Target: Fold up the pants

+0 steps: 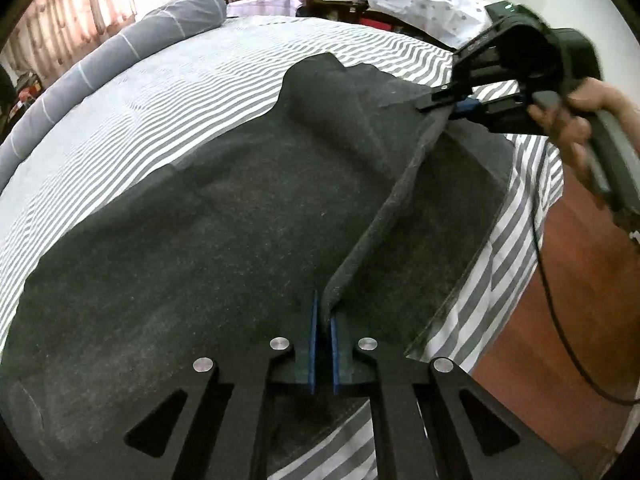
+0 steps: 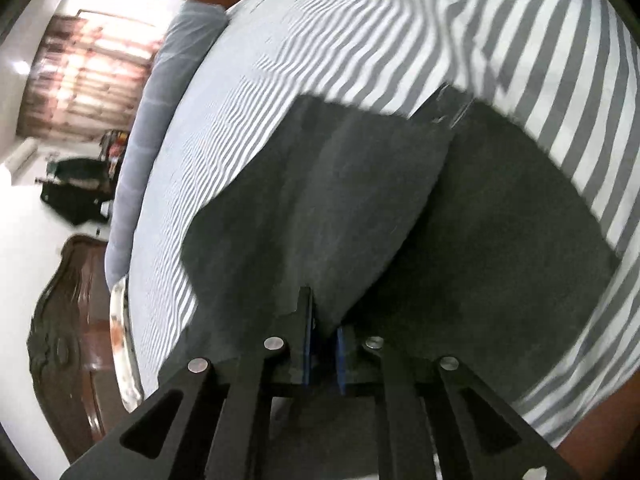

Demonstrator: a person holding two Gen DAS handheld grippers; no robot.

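Both tools (image 1: 323,320) (image 2: 323,322) pinch the pants' (image 1: 200,220) raised edge.

Dark grey pants (image 1: 224,216) flat on bed, near edge lifted taut.

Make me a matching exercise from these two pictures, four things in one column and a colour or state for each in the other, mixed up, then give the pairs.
Things:
1. pants
2. bed sheet
3. left claw
4. long pillow

Colour or state:
A. plain grey-blue, along the far edge of the bed
B. shut on a raised edge of cloth
C. dark grey, partly lifted off the bed
D. grey and white stripes

Pairs: 1-C, 2-D, 3-B, 4-A
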